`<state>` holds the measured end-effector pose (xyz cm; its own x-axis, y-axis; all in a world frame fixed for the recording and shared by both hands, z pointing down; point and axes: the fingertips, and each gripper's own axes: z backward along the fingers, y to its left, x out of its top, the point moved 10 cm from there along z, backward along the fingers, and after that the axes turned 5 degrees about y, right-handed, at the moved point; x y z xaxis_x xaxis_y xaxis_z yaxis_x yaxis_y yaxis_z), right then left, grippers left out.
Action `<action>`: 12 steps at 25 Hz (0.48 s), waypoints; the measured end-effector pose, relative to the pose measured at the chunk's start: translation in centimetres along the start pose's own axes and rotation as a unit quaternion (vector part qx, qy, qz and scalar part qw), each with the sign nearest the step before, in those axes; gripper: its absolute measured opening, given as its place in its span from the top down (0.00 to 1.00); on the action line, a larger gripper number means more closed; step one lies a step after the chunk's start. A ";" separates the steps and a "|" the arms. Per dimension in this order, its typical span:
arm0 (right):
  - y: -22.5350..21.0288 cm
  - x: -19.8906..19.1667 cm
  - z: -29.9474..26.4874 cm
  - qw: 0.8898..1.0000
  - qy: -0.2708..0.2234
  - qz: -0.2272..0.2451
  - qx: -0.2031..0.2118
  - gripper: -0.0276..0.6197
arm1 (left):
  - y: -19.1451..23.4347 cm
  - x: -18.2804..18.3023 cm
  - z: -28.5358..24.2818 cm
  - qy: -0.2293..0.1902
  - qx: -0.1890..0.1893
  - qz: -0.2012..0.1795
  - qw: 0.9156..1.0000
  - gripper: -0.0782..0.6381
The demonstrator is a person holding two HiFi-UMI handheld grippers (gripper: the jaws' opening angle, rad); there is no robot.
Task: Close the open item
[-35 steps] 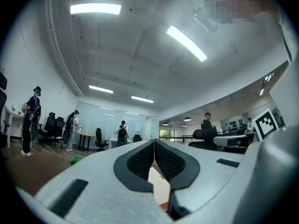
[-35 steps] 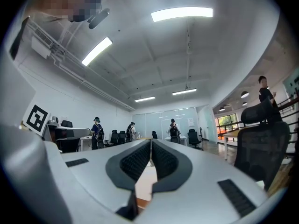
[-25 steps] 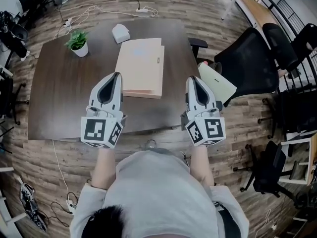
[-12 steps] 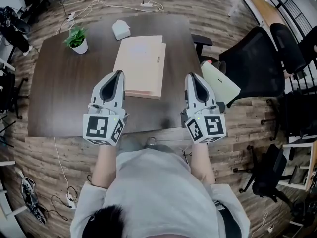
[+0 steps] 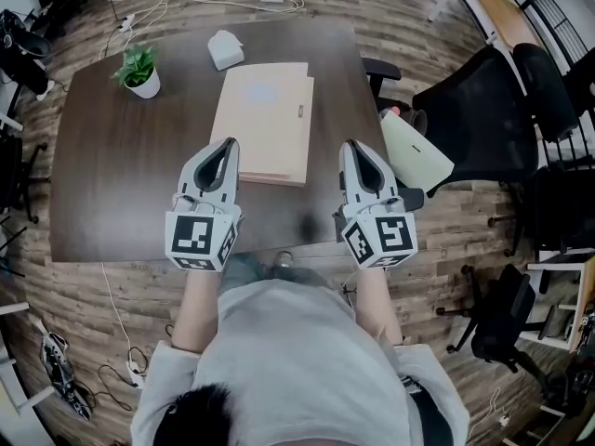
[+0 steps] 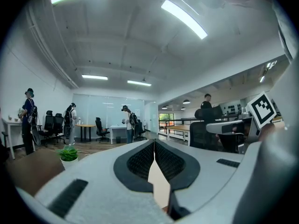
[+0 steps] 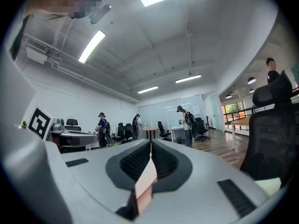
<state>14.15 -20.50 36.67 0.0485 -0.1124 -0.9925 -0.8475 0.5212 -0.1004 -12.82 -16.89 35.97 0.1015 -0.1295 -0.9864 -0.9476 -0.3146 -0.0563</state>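
In the middle of the head view, a dark brown desk [image 5: 112, 184] carries a flat tan box [image 5: 265, 119]. The box lies toward the upper center of the frame with its top down flat and a small clasp on its right edge. At the upper left of the desk stands a small green plant [image 5: 139, 68] in a white pot. A small white object [image 5: 225, 48] sits just above the box's upper left corner, apart from it.

At the lower center, the person holds 2 tools side by side, both pointing up the frame toward the box. The left tool [image 5: 226, 142] overlaps the box's lower left edge in the picture; whether it touches the box cannot be told. Its jaws are pressed together with nothing held. The right tool [image 5: 353, 144] is over bare desk just right of the box, its jaws likewise closed and empty.

At the right of the frame, black office chairs [image 5: 474, 119] stand on the wood floor beside the desk.
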 end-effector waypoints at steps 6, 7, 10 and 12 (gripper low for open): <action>0.3 -0.6 -0.6 1.000 0.012 -0.003 -0.006 0.94 | 0.3 -1.2 -1.1 0.019 -0.017 -0.005 1.000 0.88; 0.3 -0.6 -0.7 1.000 0.014 -0.004 -0.008 0.94 | 0.3 -1.3 -1.3 0.022 -0.021 -0.007 1.000 0.88; 0.3 -0.8 -0.9 1.000 0.015 -0.007 -0.011 0.94 | 0.3 -1.7 -1.8 0.035 -0.033 -0.020 0.999 0.88; 0.3 -0.9 -1.0 1.000 0.016 -0.009 -0.014 0.94 | 0.3 -2.0 -2.1 0.043 -0.042 -0.029 0.998 0.88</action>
<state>13.32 -21.09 37.60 0.0479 -0.1498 -0.9876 -0.8610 0.4950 -0.1168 -12.66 -18.68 38.26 0.1847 -0.1884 -0.9646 -0.9106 -0.4021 -0.0959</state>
